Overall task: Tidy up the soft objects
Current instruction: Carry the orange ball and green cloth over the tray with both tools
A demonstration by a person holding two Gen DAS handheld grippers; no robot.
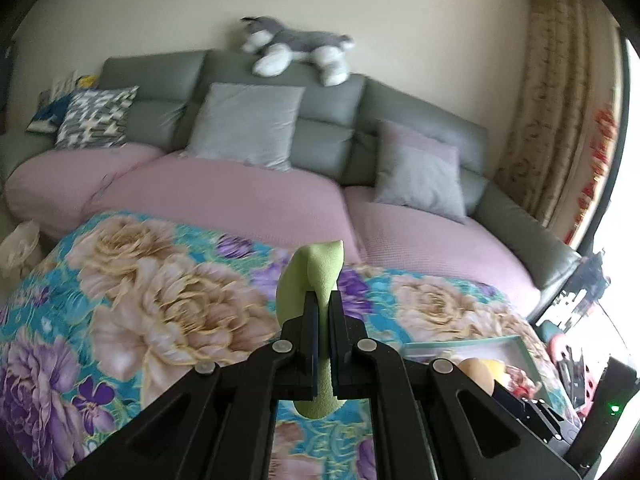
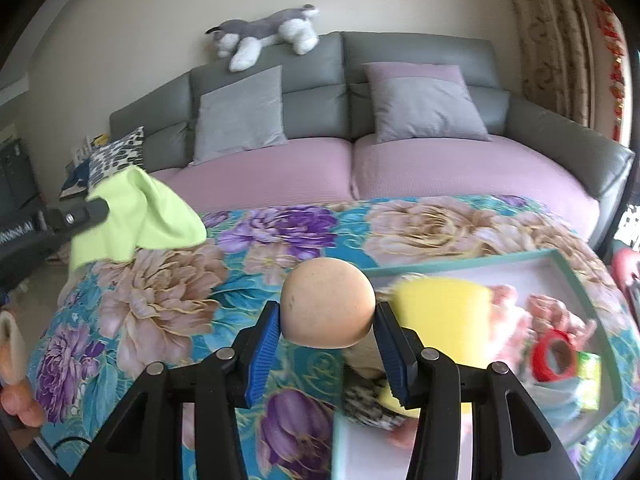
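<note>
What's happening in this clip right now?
A person is sorting soft items over a floral-covered table in front of a grey sofa. The left tool is shut on a lime-green cloth, held up above the table. The right tool grips a round peach-coloured foam ball between its blue pads. Just beside it sits a teal-rimmed tray already holding a yellow sponge block, a red tape roll and other blurred items.
</note>
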